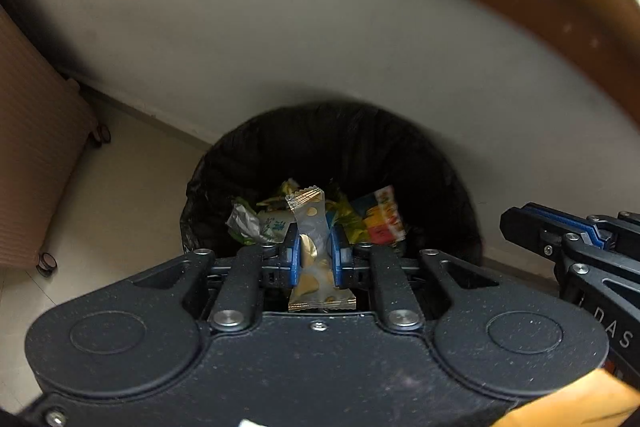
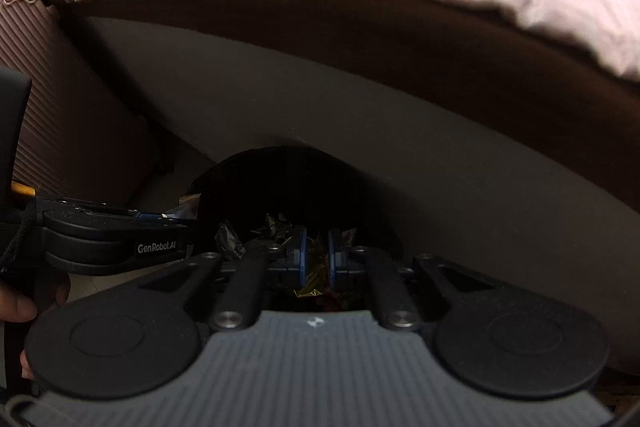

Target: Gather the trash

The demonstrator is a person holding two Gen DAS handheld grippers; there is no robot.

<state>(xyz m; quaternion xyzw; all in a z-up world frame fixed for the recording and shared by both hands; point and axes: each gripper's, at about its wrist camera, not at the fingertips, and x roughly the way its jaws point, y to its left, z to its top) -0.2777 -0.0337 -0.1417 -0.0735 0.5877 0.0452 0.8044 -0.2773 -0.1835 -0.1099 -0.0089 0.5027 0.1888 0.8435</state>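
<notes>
The left hand-held gripper [image 1: 316, 247] pinches a wrapper [image 1: 314, 227] over the bin [image 1: 280, 147]; the right hand-held gripper [image 2: 316, 255] pinches gold foil [image 2: 310, 283].

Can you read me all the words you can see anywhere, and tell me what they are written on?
"GenRobot.AI": white letters on the side of the left claw, in the right wrist view.
"DAS": white letters on the side of the right claw, cut off at the picture's edge.
Blue characters on a white wrapper in the black bin: too blurred to read.
Print on the yellow and red packet: too blurred to read.
</notes>
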